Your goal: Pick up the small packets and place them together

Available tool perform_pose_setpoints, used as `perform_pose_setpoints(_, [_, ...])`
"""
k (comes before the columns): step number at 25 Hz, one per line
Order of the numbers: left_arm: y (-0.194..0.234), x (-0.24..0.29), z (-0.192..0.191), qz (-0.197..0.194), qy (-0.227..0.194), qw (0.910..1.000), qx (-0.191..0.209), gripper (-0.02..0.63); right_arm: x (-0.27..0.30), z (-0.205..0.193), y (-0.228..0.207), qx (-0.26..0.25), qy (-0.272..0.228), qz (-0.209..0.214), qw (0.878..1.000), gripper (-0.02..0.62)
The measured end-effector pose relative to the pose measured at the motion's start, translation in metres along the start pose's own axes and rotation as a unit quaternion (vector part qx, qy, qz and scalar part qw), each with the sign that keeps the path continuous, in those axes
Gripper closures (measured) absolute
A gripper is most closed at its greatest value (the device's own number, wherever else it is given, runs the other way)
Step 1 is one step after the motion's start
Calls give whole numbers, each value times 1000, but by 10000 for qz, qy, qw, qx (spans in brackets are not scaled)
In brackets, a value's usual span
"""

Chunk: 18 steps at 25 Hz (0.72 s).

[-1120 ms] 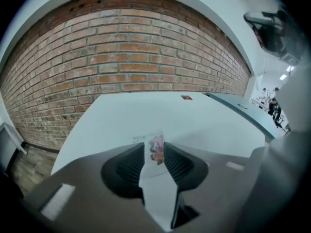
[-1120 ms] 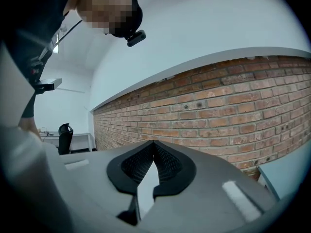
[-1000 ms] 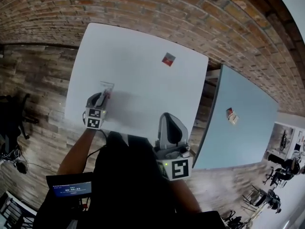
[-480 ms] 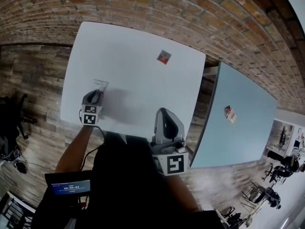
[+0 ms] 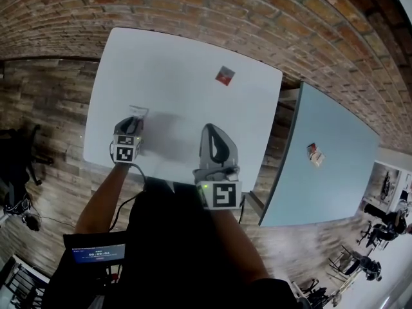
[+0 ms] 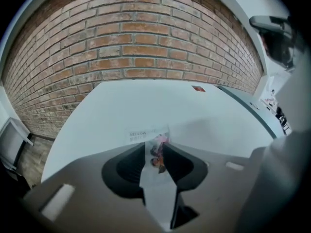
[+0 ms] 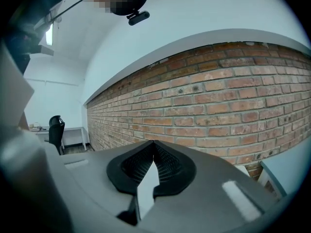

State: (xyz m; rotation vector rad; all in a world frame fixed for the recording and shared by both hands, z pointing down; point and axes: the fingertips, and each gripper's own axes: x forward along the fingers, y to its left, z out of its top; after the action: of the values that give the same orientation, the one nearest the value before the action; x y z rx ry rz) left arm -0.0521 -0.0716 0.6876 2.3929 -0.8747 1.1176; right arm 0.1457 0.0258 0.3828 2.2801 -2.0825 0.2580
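Over the table's (image 5: 187, 50) near edge, head view: your right hand-held gripper (image 5: 211, 131) has come in. Red packet (image 5: 224, 76) sits well apart, with bare table between.

Left gripper view: left hand-held gripper (image 6: 154, 143) has just been closing and now pinches the clear packet (image 6: 156, 141).

Right gripper view: jaws together, empty.

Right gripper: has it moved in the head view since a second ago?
Yes. The right gripper has moved forward and left, farther in over the white table from its near edge.
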Motion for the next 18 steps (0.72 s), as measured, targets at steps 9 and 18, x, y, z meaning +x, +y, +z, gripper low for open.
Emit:
perform_pose_setpoints(9, [-22, 19, 24, -195, 63, 9997, -119, 492, -9, -23, -16, 11, 266, -120, 9996, 592])
perform_pose_setpoints(18, [-30, 37, 45, -275, -84, 9991, -310, 492, -28, -31, -47, 71, 386, -434, 9983, 592])
